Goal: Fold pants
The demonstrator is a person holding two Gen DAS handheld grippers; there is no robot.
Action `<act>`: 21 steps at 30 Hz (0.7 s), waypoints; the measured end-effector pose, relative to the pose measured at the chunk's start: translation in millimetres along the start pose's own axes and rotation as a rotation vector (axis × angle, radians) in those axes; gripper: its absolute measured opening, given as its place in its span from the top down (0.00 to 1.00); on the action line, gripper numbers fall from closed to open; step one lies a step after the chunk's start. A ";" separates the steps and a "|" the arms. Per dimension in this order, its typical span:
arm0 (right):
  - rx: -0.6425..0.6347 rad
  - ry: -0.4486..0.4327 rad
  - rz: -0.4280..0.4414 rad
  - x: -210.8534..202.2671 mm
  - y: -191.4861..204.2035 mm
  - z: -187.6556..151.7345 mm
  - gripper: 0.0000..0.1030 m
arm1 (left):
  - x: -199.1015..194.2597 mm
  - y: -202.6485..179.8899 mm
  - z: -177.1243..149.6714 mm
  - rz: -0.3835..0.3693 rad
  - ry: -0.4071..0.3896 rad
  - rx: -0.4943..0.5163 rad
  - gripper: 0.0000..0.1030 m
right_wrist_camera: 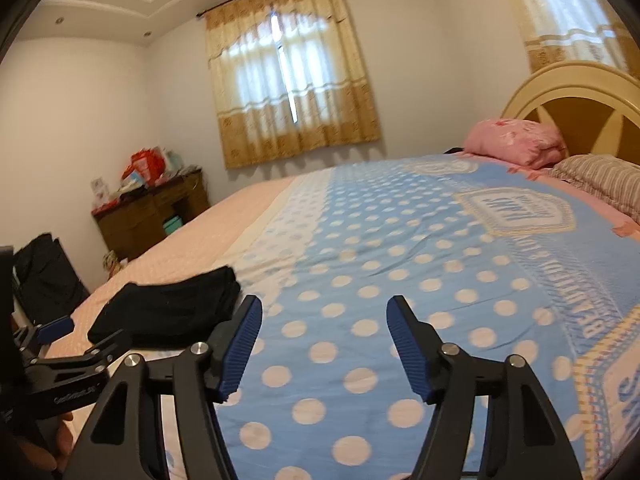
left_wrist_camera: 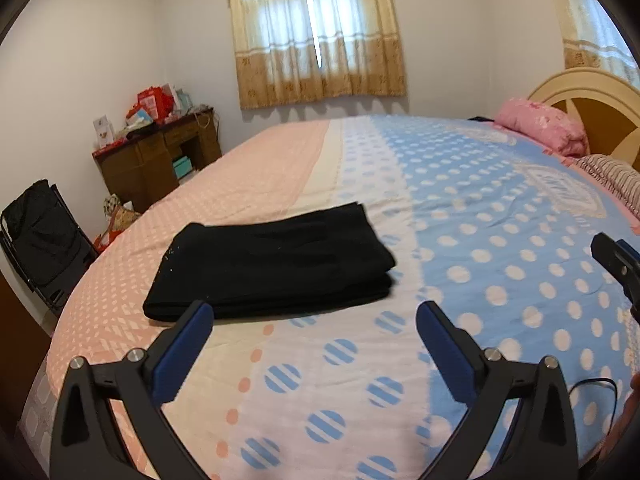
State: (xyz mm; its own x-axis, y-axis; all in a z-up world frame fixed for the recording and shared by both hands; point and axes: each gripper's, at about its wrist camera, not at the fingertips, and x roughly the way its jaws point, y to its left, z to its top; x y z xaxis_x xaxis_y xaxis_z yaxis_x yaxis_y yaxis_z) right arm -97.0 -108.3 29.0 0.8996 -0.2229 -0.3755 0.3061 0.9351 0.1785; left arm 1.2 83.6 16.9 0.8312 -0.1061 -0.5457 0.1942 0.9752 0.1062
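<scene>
My left tongs (left_wrist_camera: 314,318) and right tongs (right_wrist_camera: 324,312) gape empty over the bed (left_wrist_camera: 460,248), and the black pants (left_wrist_camera: 272,264) look soft, light and floppy, so I would pinch a thick folded edge.

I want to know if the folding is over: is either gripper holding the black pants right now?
No, the folded pants lie free on the bed, and the left gripper and right gripper are both open and empty.
</scene>
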 end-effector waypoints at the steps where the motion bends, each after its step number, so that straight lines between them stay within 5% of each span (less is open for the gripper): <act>1: 0.010 -0.004 -0.011 -4.7 -4.1 0.6 0.35 | -4.8 -2.5 0.0 0.004 -0.009 0.005 0.00; 10: 0.049 -0.054 -0.018 -35.3 -16.7 4.7 0.35 | -33.0 -20.7 -1.5 0.022 -0.052 0.046 0.00; 21: -0.012 -0.077 0.129 -46.6 26.4 13.2 0.34 | -53.9 -4.6 0.6 0.089 -0.087 -0.017 0.00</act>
State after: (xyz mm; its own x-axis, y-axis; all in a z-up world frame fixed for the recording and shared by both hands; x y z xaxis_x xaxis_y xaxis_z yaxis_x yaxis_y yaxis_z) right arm -126.7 -76.9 63.2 0.9525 -0.1207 -0.2794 0.1833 0.9604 0.2099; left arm -44.1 84.6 46.3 0.8871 -0.0349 -0.4603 0.1093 0.9846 0.1361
